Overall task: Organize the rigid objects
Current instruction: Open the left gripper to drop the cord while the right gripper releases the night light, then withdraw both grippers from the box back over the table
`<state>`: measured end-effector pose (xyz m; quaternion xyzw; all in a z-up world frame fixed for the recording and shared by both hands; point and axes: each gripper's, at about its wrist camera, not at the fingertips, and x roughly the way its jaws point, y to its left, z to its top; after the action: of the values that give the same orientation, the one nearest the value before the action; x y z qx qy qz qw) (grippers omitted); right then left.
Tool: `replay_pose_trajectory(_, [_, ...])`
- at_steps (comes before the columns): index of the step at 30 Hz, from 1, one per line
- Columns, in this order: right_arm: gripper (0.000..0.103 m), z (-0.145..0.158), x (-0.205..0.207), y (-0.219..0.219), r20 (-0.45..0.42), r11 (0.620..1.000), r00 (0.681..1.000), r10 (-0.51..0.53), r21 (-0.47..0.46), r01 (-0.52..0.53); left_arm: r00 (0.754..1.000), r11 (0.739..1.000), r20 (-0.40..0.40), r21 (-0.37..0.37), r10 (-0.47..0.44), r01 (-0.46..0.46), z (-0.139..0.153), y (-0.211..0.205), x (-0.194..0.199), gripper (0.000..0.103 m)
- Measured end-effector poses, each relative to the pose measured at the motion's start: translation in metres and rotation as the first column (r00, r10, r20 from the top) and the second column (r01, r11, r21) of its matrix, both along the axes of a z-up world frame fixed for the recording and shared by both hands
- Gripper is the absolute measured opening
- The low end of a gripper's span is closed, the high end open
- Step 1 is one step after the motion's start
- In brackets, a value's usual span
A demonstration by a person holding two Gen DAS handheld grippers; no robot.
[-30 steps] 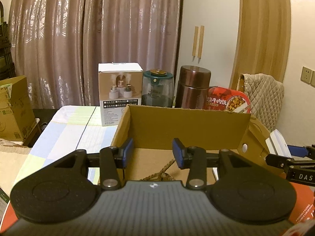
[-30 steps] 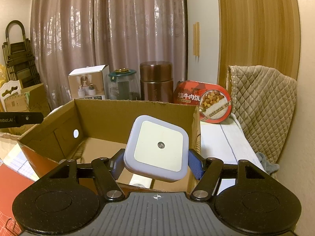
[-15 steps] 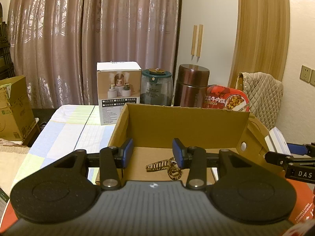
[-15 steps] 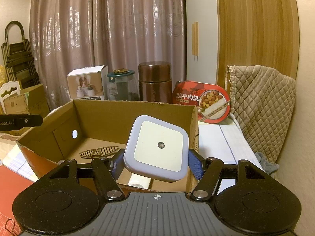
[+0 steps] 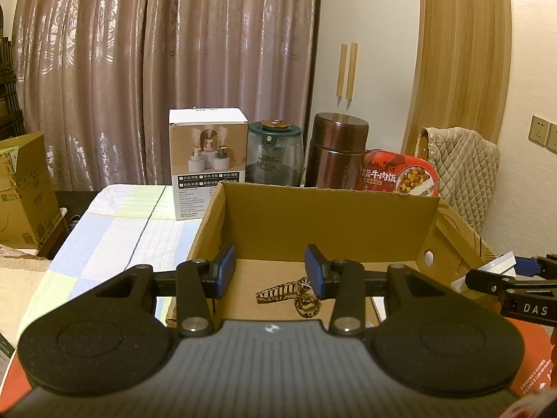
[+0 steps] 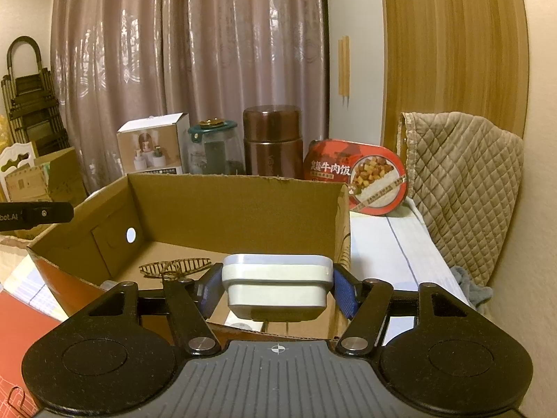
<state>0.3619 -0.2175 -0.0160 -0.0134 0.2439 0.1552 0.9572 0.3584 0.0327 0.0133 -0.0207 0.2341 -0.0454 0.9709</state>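
An open cardboard box (image 5: 330,196) (image 6: 236,178) stands on the table in front of both grippers. On its floor lies a brown striped hair clip (image 5: 278,292) (image 6: 174,266). My left gripper (image 5: 269,271) hovers at the near rim, open, with nothing between its blue pads. My right gripper (image 6: 276,289) holds a white square night light (image 6: 276,287) over the box's near right corner. The light lies flat, its edge toward the camera. The jaws are closing on it. Each gripper shows at the edge of the other's view, the right gripper (image 5: 515,278) and the left gripper (image 6: 34,214).
Behind the box stand a white product carton (image 5: 207,160), a glass jar with a green lid (image 5: 273,155), a brown flask (image 5: 336,151) and a red meal bowl (image 5: 400,177). A quilted cloth (image 6: 463,188) hangs at the right. A red sheet (image 6: 21,331) lies near left.
The night light has tipped in my right gripper from facing the camera to lying flat, edge-on. The hair clip has come to rest on the box floor.
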Motion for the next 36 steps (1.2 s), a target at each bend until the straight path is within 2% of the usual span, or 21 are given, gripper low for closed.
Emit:
replay_pose_trajectory(5, [0.062, 0.003, -0.003, 0.001, 0.033, 1.000, 0.999, 0.004, 0.000, -0.004, 1.000, 1.000, -0.002, -0.001, -0.001, 0.001, -0.001, 0.000, 0.000, 0.038])
replay_pose_trajectory(22, [0.063, 0.009, -0.011, -0.004, 0.067, 1.000, 0.998, -0.012, 0.019, 0.011, 1.000, 1.000, 0.012, 0.001, -0.001, 0.001, 0.003, -0.001, -0.006, 0.038])
replay_pose_trajectory(28, [0.063, 0.015, -0.031, -0.010, 0.093, 0.999, 0.995, -0.019, 0.046, 0.014, 1.000, 1.000, 0.023, 0.008, -0.001, 0.001, 0.006, -0.002, -0.031, 0.038])
replay_pose_trajectory(36, [0.063, 0.009, -0.069, -0.019, 0.059, 0.998, 0.998, -0.027, 0.059, 0.024, 1.000, 1.000, 0.005, 0.000, 0.005, -0.005, -0.001, 0.000, -0.083, 0.038])
